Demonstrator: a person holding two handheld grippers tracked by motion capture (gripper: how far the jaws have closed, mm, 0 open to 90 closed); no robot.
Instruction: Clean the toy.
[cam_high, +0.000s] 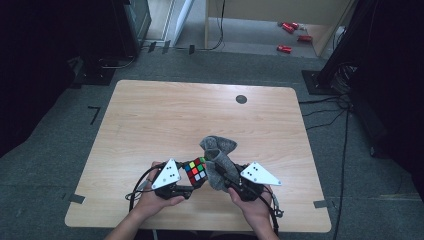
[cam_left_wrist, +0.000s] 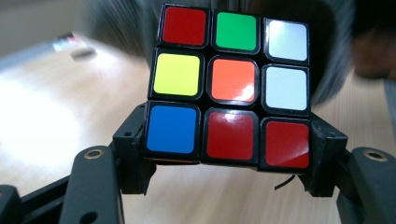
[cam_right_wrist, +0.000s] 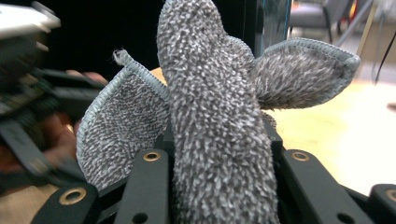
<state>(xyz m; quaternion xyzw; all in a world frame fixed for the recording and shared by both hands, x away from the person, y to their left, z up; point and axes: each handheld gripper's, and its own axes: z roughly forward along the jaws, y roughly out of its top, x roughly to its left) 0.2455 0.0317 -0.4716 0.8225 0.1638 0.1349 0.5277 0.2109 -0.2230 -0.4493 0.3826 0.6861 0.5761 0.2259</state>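
A scrambled puzzle cube (cam_high: 195, 171) with coloured stickers is held just above the wooden table (cam_high: 150, 115), near its front edge. My left gripper (cam_high: 189, 181) is shut on it; in the left gripper view the jaws clamp the bottom row of the cube (cam_left_wrist: 232, 88) from both sides. A grey fuzzy cloth (cam_high: 218, 160) is bunched up right beside the cube, touching its right face. My right gripper (cam_high: 226, 177) is shut on the cloth (cam_right_wrist: 215, 130), whose folds stick up between and over the jaws.
A small dark round mark (cam_high: 241, 99) sits near the table's far edge. Cables trail over the front edge of the table from both grippers. Red objects (cam_high: 289, 36) lie on the floor beyond the table.
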